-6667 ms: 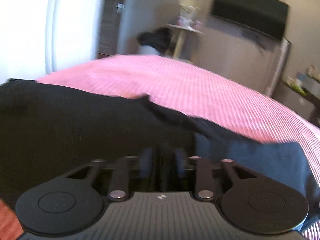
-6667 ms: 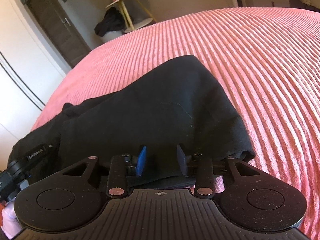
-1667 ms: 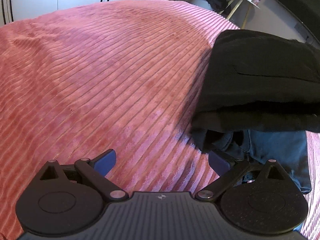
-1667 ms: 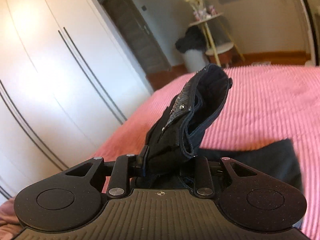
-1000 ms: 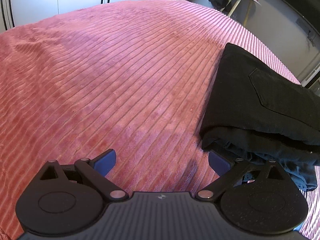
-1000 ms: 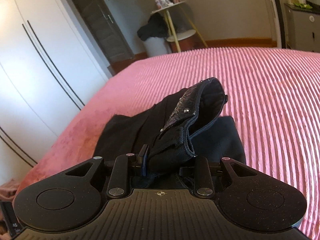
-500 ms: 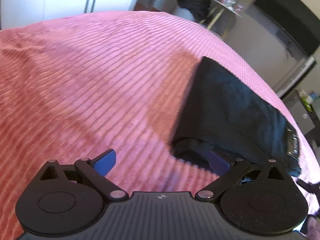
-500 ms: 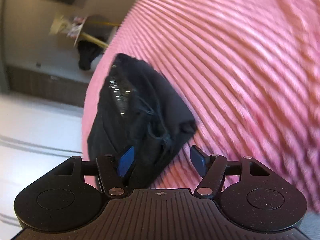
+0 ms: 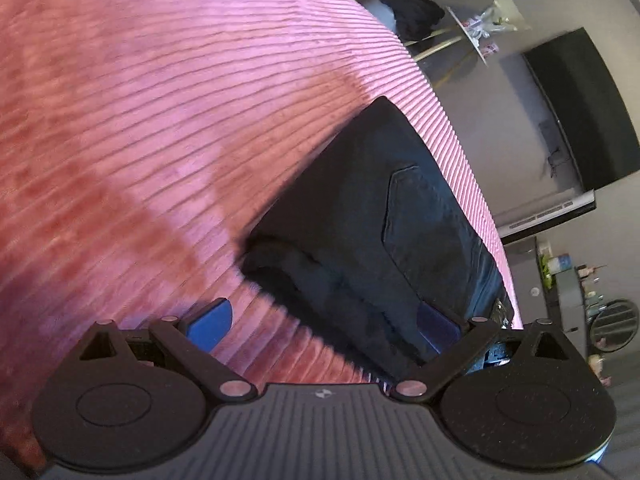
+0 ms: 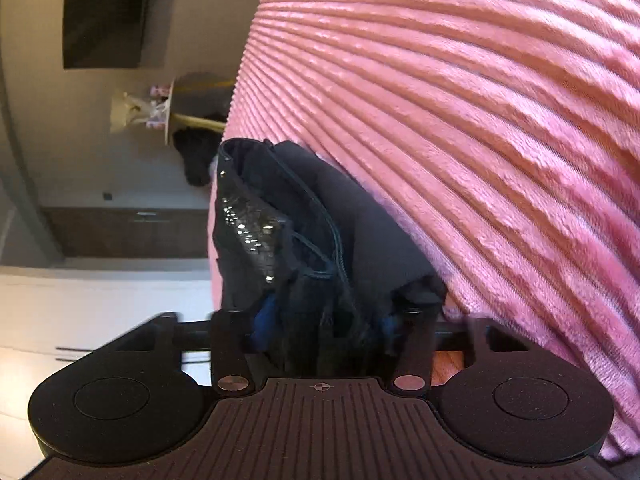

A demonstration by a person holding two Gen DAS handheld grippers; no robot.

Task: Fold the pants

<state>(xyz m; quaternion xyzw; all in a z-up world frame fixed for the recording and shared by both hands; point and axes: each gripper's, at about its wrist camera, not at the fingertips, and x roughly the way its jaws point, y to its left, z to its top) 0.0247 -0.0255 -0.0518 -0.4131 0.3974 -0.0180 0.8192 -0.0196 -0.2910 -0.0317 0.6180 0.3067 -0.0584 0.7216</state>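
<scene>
The black pants (image 9: 380,220) lie folded into a compact stack on the pink ribbed bedspread (image 9: 140,120), back pocket facing up. My left gripper (image 9: 322,320) is open wide at the stack's near corner; its right pad sits against the cloth and its left pad is over bare bedspread. In the right wrist view, rolled onto its side, the stack's waistband end (image 10: 312,220) with its shiny belt fills the space between the blue pads. My right gripper (image 10: 324,322) is closing, and its pads press on that end of the pants.
Beyond the bed's far edge stand a small round side table (image 9: 476,36) and a heap of dark clothes (image 9: 412,12). A dark screen (image 9: 580,112) hangs on the wall, with a cluttered unit (image 9: 560,264) below it. White wardrobe doors (image 10: 100,300) show beside the bed.
The right gripper laid the waistband down, opened, rolled sideways and sank, then closed again on the stack's end. The left gripper rolled and stayed open beside the stack.
</scene>
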